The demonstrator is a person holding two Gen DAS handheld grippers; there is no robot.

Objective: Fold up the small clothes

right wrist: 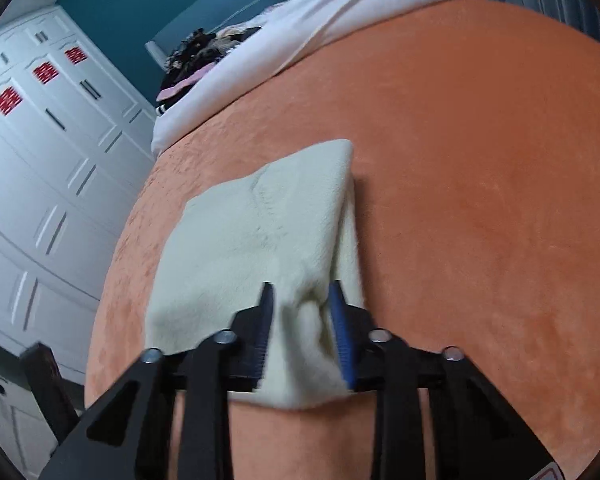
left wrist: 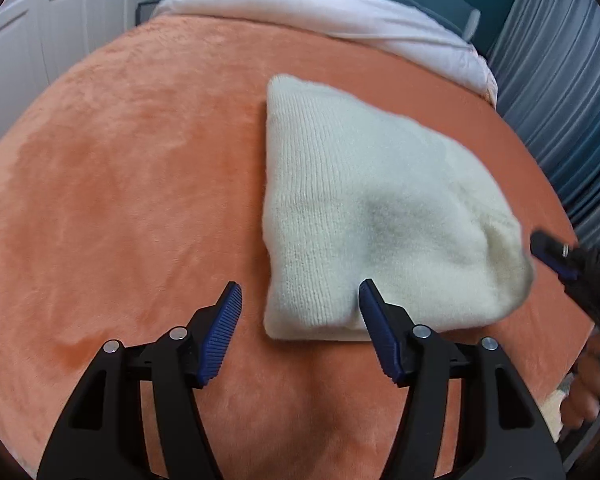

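A cream knitted garment (left wrist: pixel 364 208) lies folded on the orange plush bed cover (left wrist: pixel 139 184). My left gripper (left wrist: pixel 300 300) is open and empty, its jaws straddling the garment's near left corner just above the cover. My right gripper (right wrist: pixel 302 300) is shut on the garment's (right wrist: pixel 259 224) near edge, with cloth bunched between the blue pads. In the left wrist view the right gripper (left wrist: pixel 556 260) shows at the garment's right corner.
A white folded blanket (left wrist: pixel 340 12) lies across the far end of the bed, with dark clothes (right wrist: pixel 195 60) piled behind it. White wardrobe doors (right wrist: pixel 39 160) stand to the left. A grey curtain (left wrist: pixel 560 92) hangs to the right.
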